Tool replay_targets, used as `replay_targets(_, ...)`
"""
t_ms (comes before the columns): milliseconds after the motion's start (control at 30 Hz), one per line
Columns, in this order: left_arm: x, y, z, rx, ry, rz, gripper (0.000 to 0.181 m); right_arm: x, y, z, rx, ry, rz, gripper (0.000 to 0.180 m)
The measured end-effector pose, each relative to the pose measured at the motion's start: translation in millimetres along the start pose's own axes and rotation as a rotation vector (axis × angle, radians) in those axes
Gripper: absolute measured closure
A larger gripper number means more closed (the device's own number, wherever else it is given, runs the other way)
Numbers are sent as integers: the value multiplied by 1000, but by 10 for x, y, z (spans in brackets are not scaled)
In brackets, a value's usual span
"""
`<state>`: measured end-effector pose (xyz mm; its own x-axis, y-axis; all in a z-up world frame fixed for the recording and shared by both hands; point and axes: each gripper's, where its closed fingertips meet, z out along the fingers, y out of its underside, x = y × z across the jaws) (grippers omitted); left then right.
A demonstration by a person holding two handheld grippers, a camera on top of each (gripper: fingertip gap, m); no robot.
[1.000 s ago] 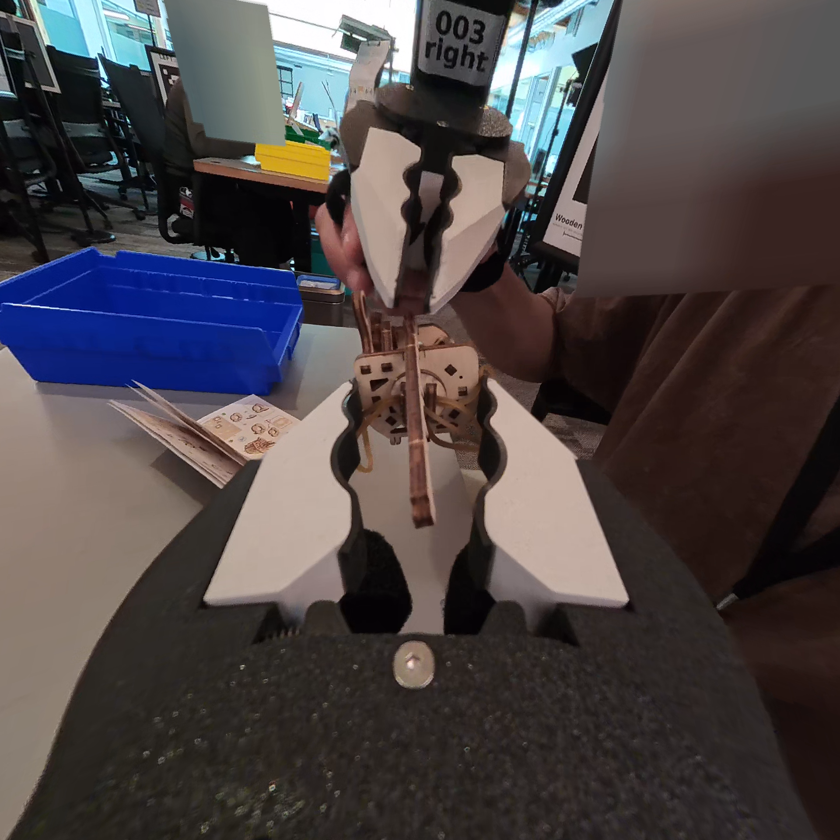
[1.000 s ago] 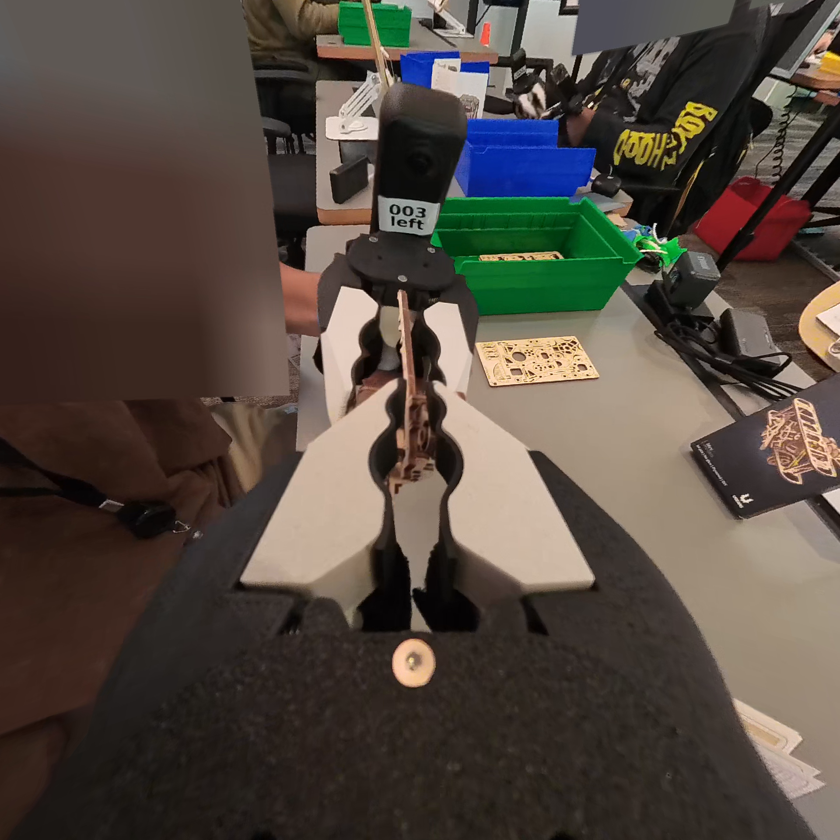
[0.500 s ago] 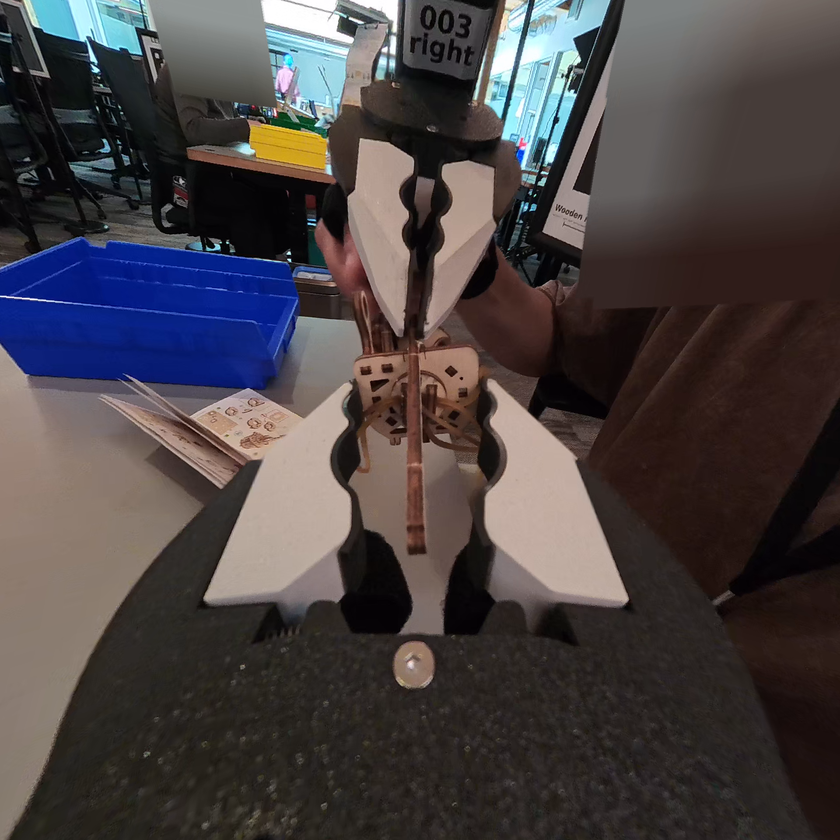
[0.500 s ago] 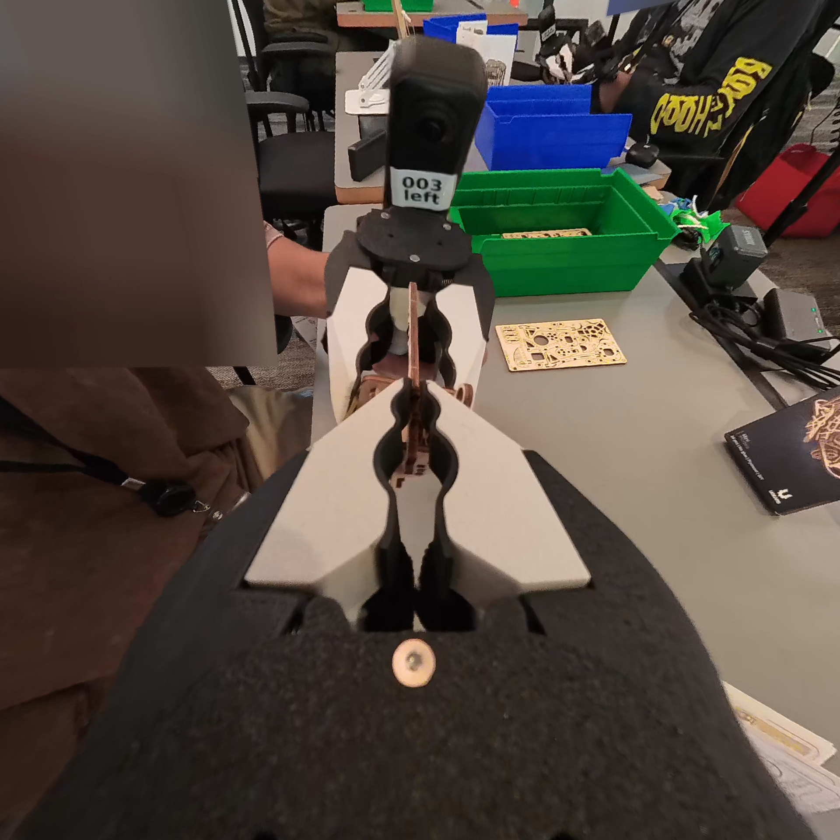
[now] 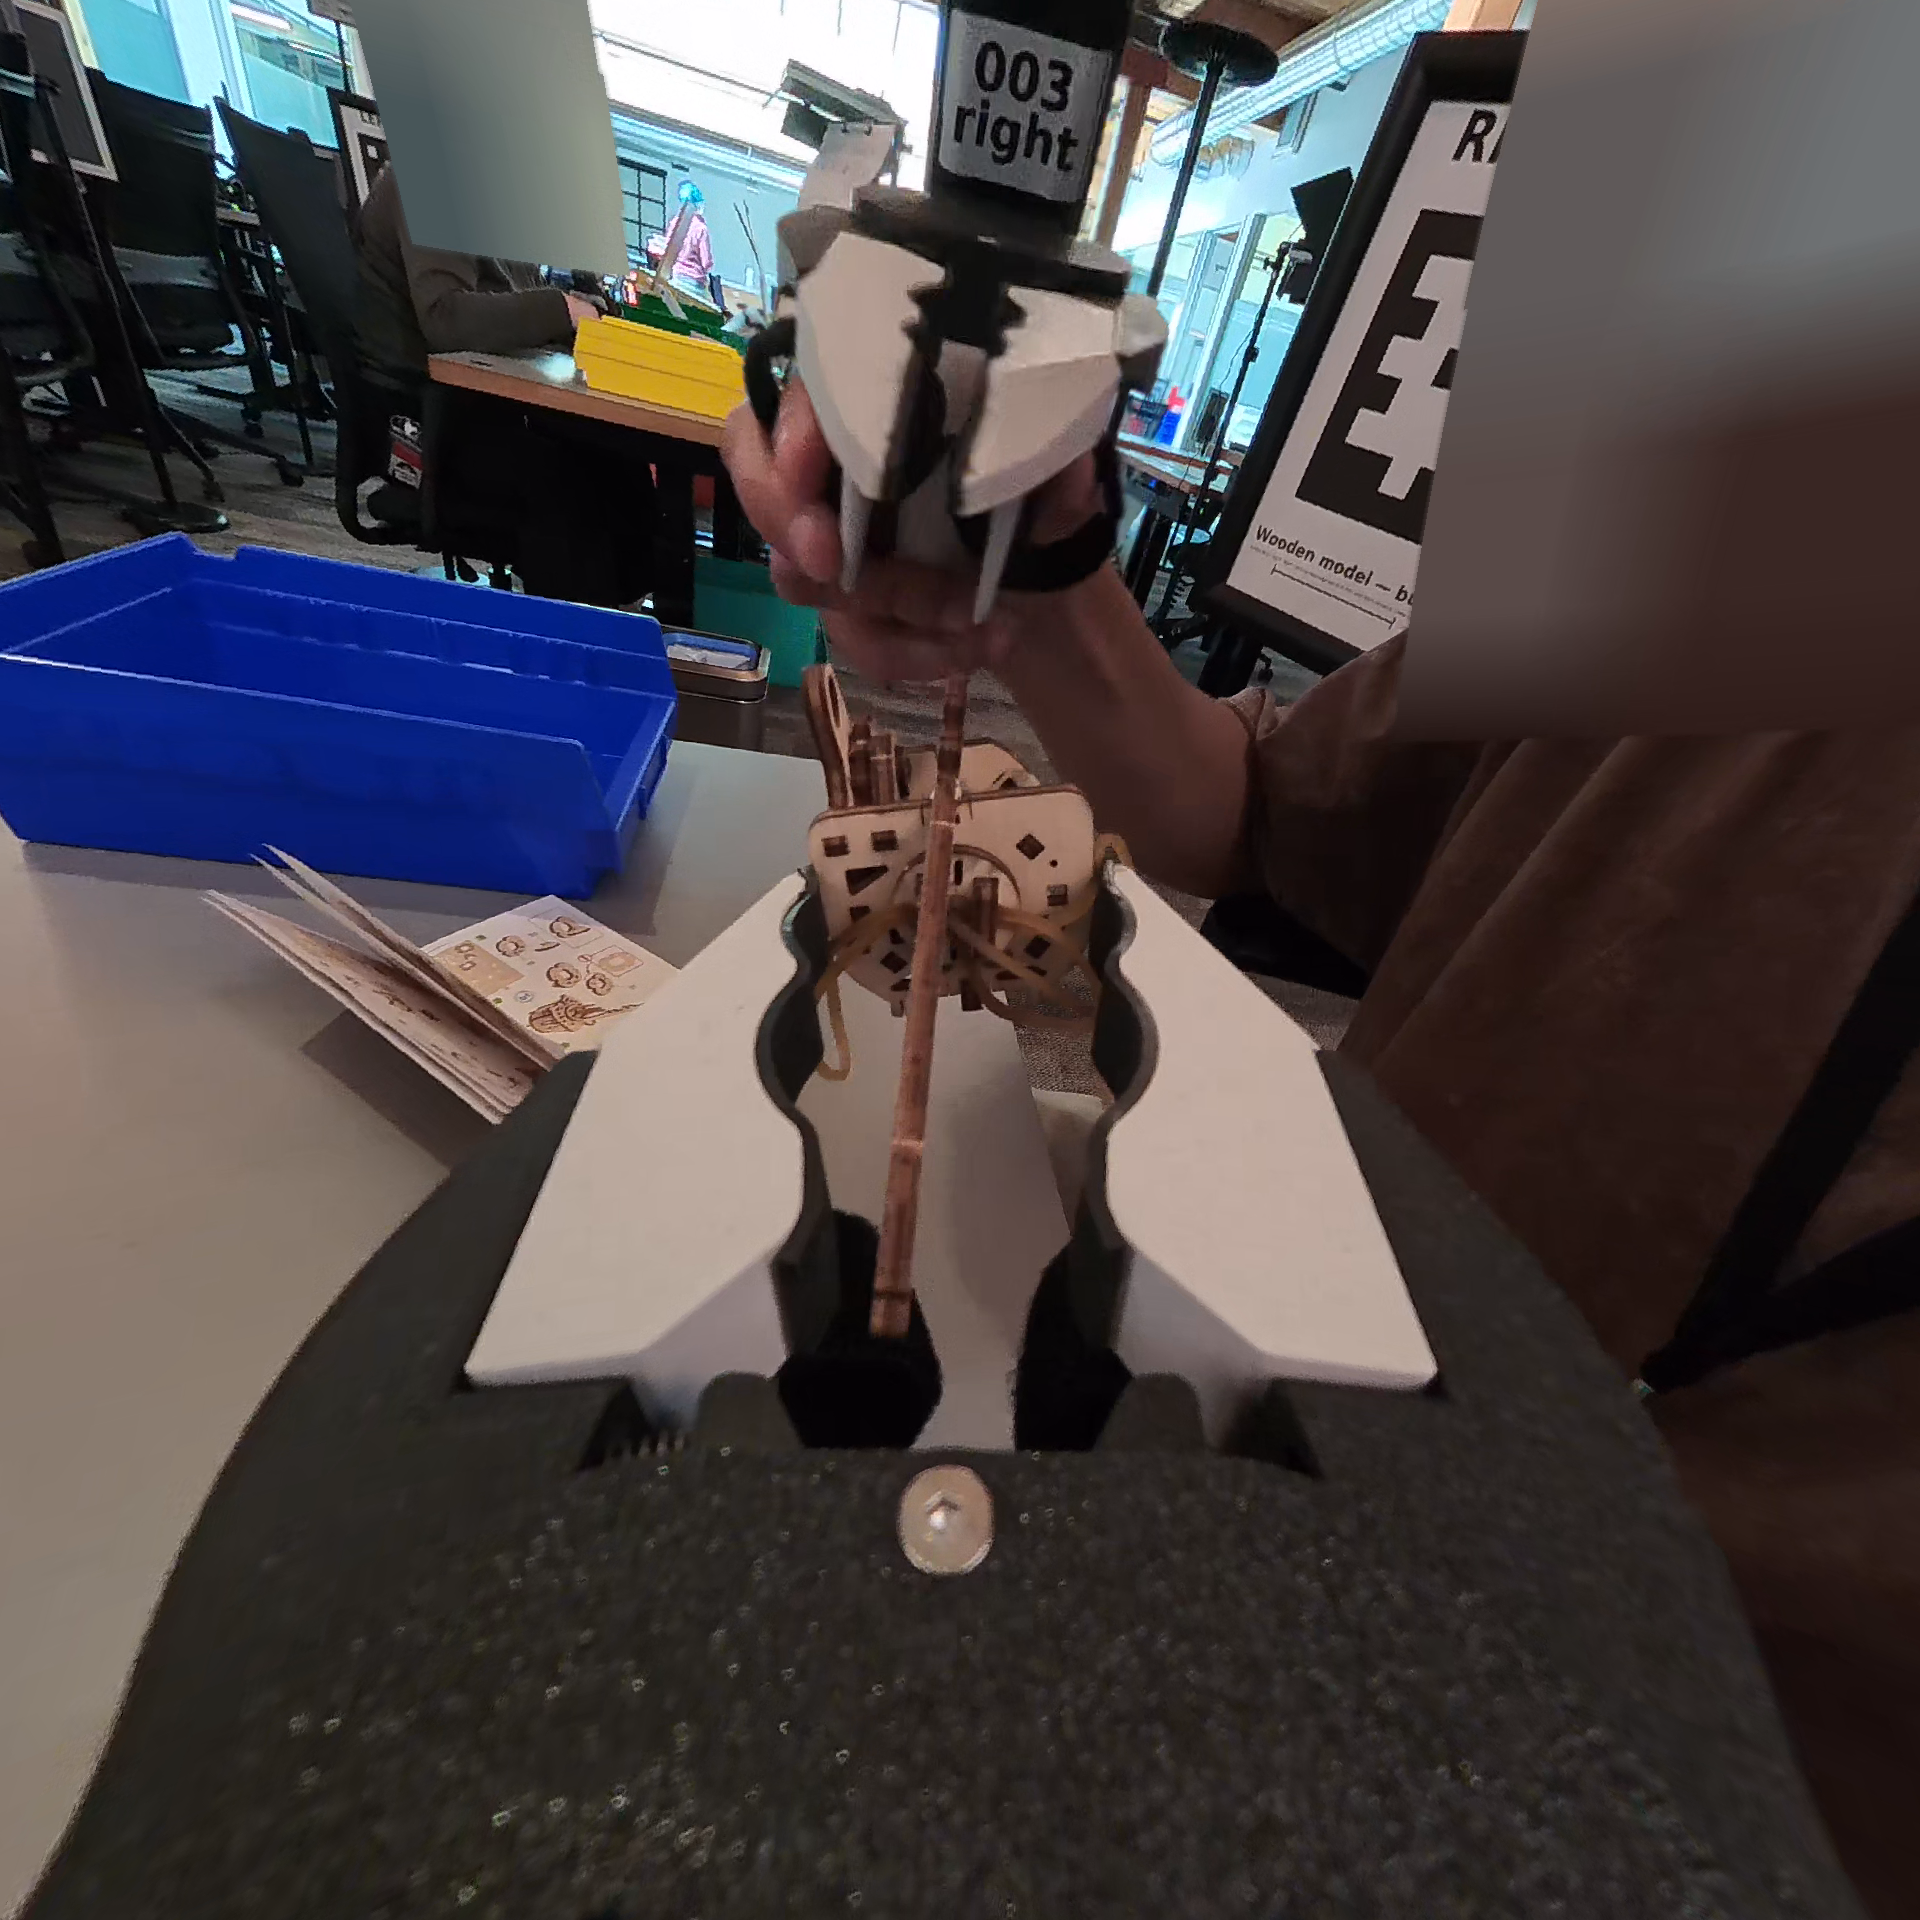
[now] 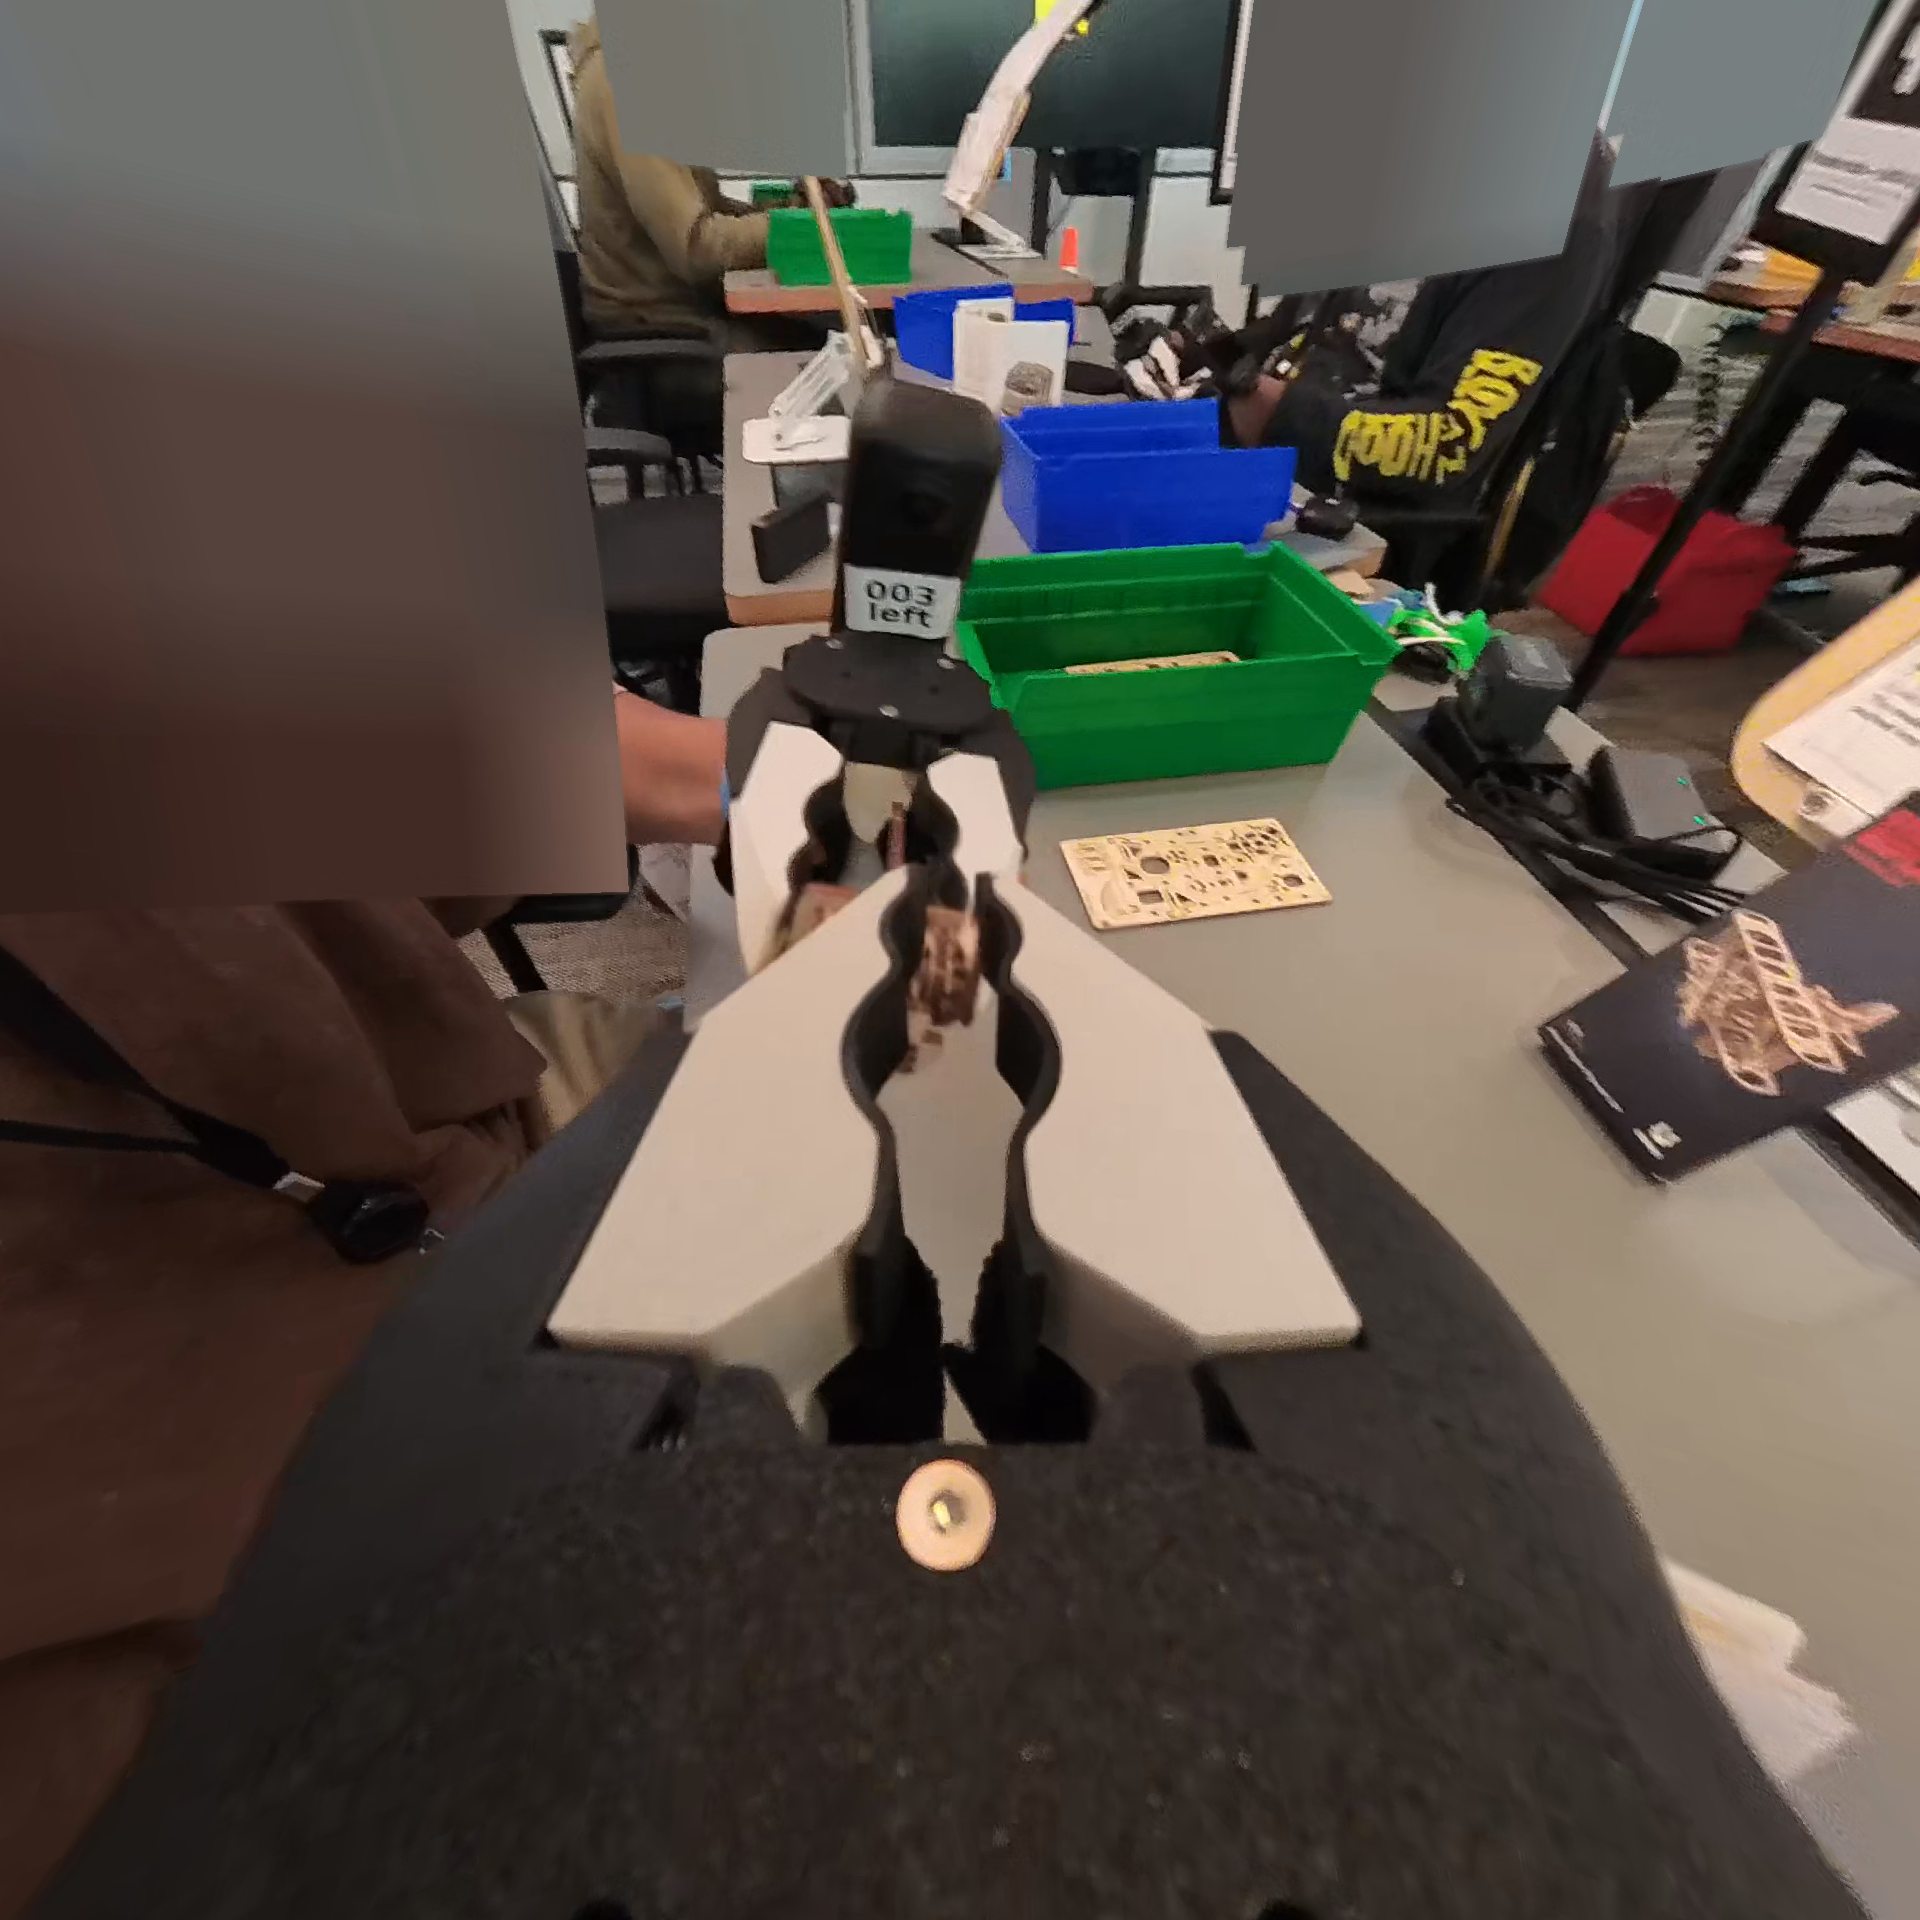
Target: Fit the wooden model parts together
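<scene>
The left gripper (image 5: pixel 951 925) is grasping the wooden model (image 5: pixel 951 873) above the tabletop (image 5: pixel 156 1143) edge. The right gripper (image 6: pixel 951 894) is clenching a flat wooden part (image 6: pixel 948 977), its long strip (image 5: pixel 920 1039) crossing the model, beside the booklet (image 5: pixel 457 987).

Both wrist views face each other, close; each shows the model (image 5: pixel 951 894) (image 6: pixel 943 971) and opposite gripper.

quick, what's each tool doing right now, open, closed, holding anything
Left tool: closed on the wooden model at its tips.
Right tool: appears closed on the long wooden strip; slightly blurred.
</scene>
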<state>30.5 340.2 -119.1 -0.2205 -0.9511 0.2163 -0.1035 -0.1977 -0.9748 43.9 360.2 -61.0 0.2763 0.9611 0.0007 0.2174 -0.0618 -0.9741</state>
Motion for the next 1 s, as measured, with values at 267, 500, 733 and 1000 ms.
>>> replay_targets(267,-21,3,0,-9,-21,10,132,-99,231,54,-28,-47,28,171)
replay_targets(500,-21,-43,-30,13,-21,0,132,-91,310,127,-77,-45,20,178)
replay_targets(733,-26,-58,-19,28,-31,14,133,-102,325,110,-87,-75,57,178)
replay_targets(1000,5,-155,-58,135,46,-98,133,-109,318,121,-33,-120,94,178)
